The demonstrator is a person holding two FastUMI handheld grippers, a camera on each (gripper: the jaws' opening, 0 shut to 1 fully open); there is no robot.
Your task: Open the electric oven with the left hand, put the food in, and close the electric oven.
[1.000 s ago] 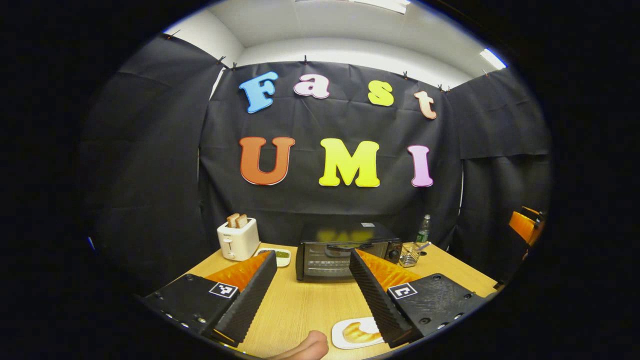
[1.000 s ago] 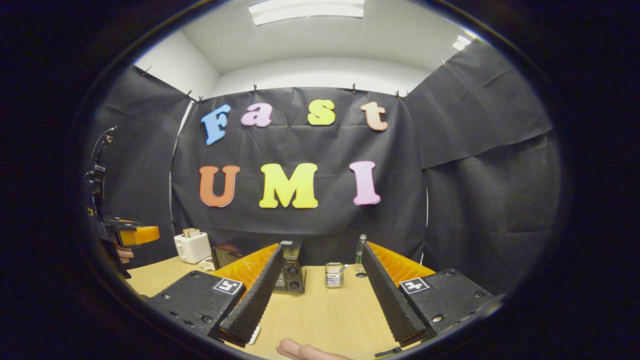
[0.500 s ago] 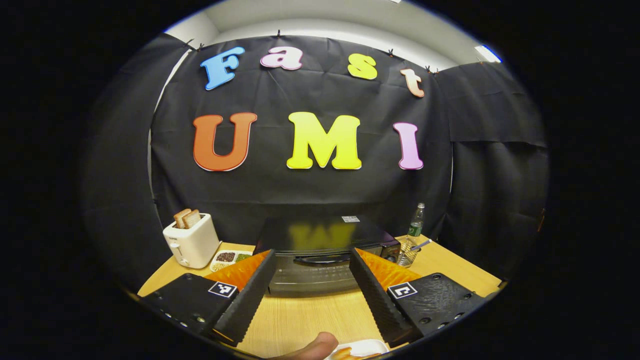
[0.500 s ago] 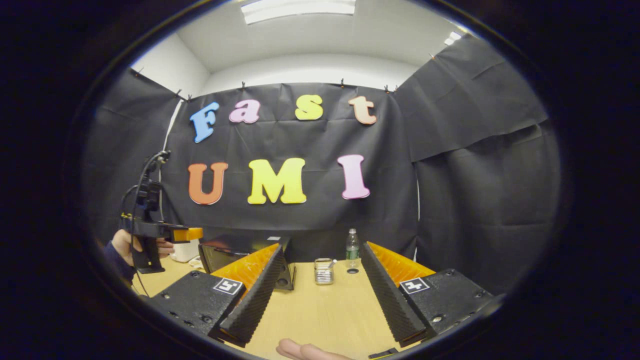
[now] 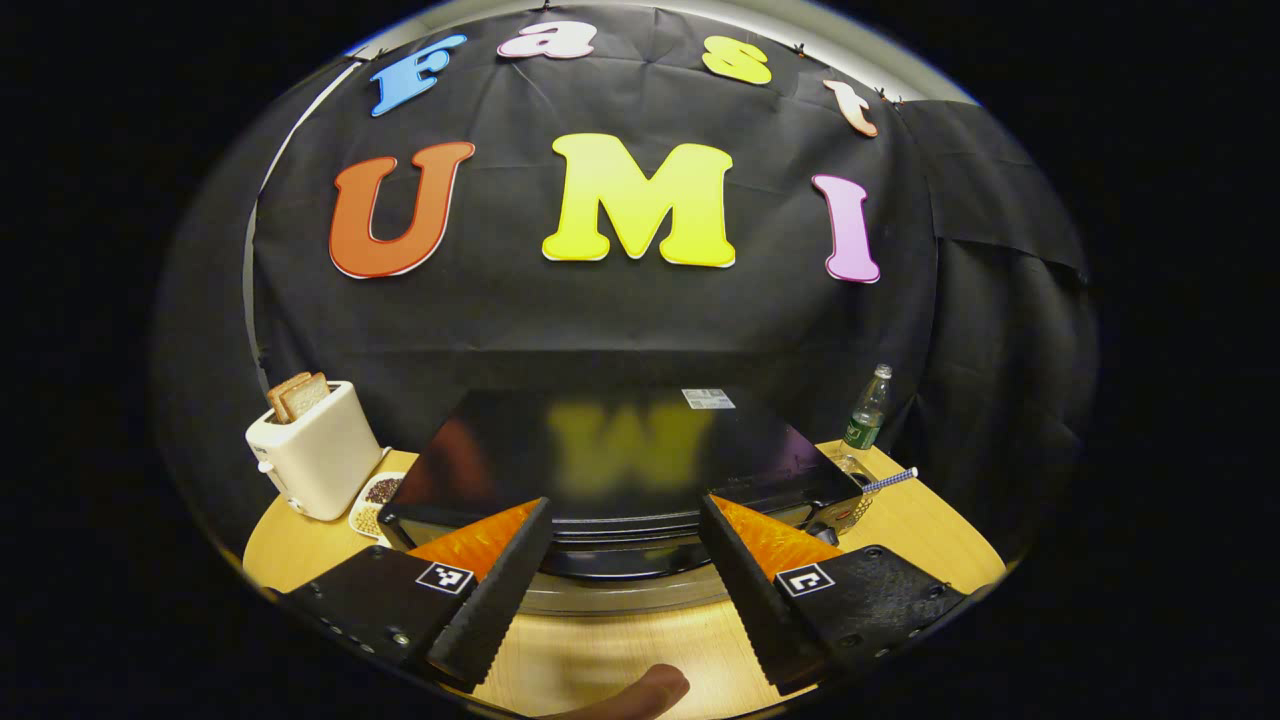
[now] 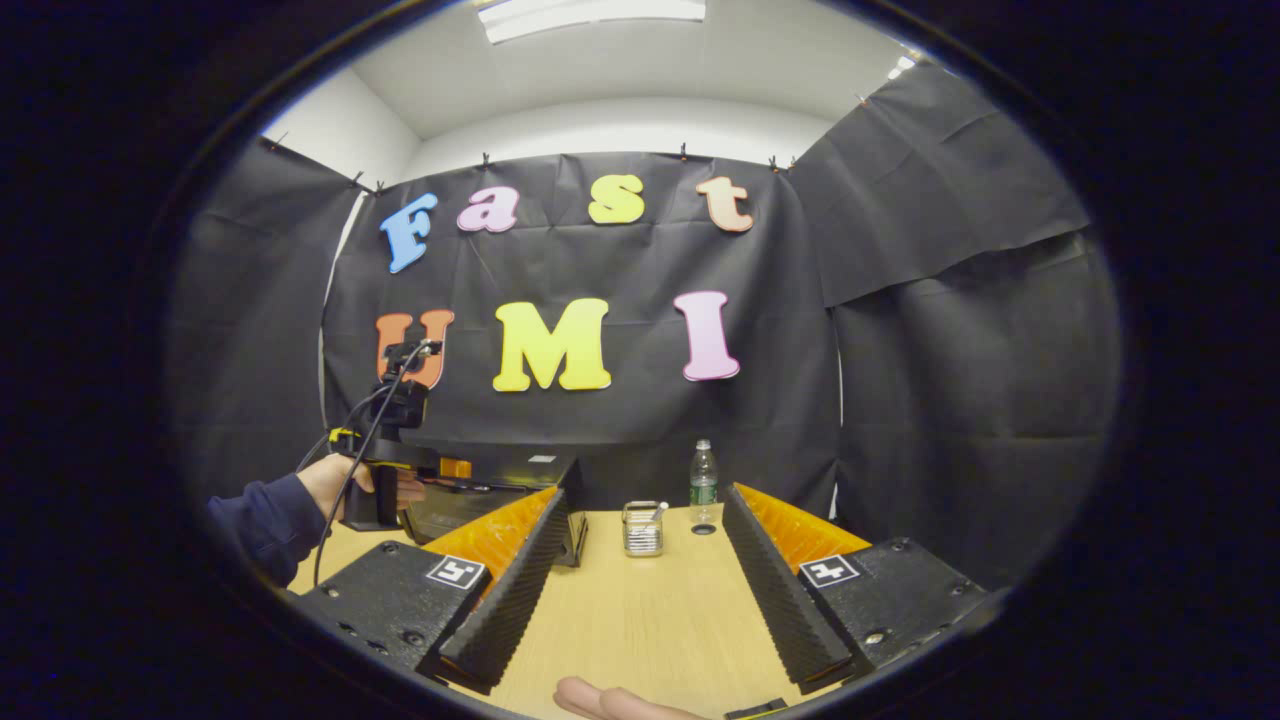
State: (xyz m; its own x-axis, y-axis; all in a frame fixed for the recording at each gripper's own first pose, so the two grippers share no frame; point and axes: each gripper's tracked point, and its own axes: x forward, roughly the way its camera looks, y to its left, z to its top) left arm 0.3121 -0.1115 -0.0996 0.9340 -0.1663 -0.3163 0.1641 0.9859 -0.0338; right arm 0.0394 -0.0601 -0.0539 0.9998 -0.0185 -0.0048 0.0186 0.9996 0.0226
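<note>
The black electric oven (image 5: 610, 470) stands on the wooden table (image 5: 600, 650) against the booth's back wall, its door shut and the handle (image 5: 620, 560) running across the front near the top edge. In the left gripper view the left gripper (image 5: 620, 575) is right at that handle, fingers spread wide to either side of it and holding nothing; whether they touch the door cannot be told. To the oven's left stands a white toaster (image 5: 315, 460) with two bread slices (image 5: 298, 395) upright in it, and a small dish (image 5: 372, 500) lies between toaster and oven. A wire basket (image 5: 850, 495) and a green bottle (image 5: 866, 410) stand on the oven's right. In the right gripper view the right gripper (image 6: 640, 590) hovers over bare table, wide open and empty, well apart from the oven (image 6: 500, 495), where a hand (image 6: 335, 480) in a dark sleeve (image 6: 260, 520) holds the other gripper.
</note>
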